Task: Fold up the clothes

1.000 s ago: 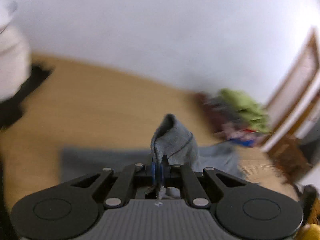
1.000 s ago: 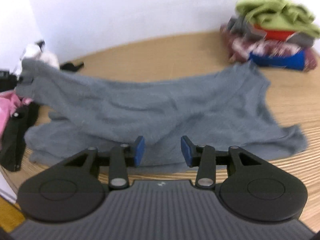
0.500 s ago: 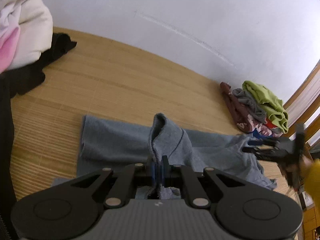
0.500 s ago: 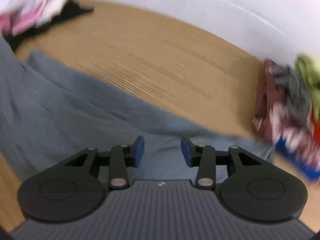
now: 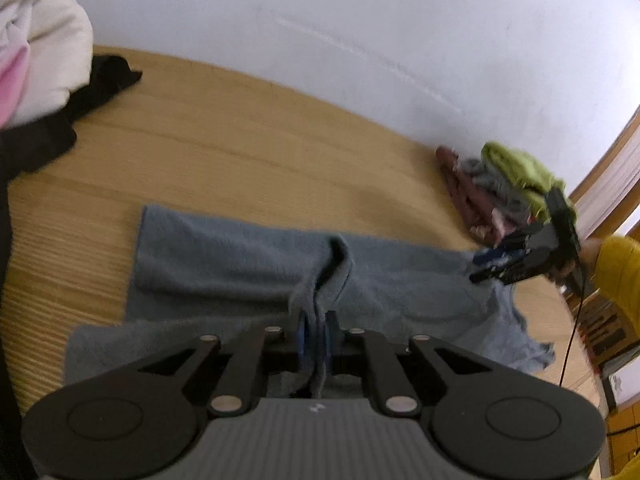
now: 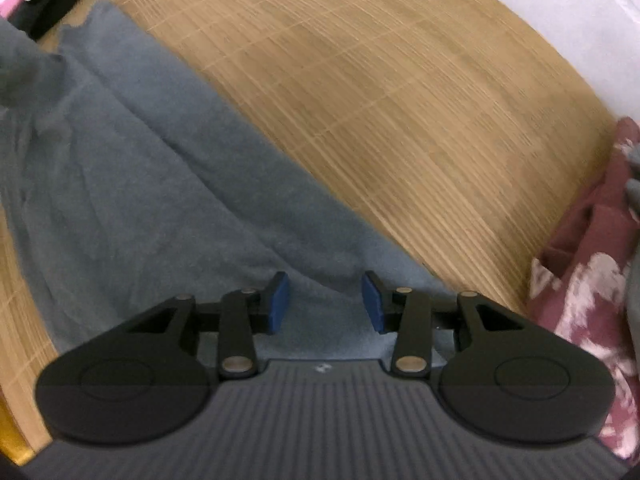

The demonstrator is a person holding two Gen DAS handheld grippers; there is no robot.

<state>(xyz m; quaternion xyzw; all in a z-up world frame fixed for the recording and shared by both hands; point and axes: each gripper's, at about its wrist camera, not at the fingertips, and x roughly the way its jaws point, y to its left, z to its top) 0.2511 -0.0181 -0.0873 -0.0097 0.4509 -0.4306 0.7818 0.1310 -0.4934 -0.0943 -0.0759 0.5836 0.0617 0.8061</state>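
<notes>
A grey-blue garment (image 5: 224, 264) lies spread on the bamboo mat (image 5: 240, 148). My left gripper (image 5: 315, 334) is shut on a pinched-up fold of it, low over the cloth. My right gripper (image 6: 324, 300) is open and empty, its blue pads (image 6: 278, 300) just above the garment's right end (image 6: 160, 200). In the left wrist view the right gripper (image 5: 516, 258) hovers over the garment's far right edge.
A pile of folded clothes (image 5: 508, 184), green on top and maroon below, sits at the right by the wall; it shows in the right wrist view (image 6: 592, 264). White, pink and black clothes (image 5: 44, 76) lie heaped at the left. A white wall runs behind.
My left gripper has lowered, so the pinched fold sits flatter on the garment. My right gripper has moved down and in to the garment's right end, still open.
</notes>
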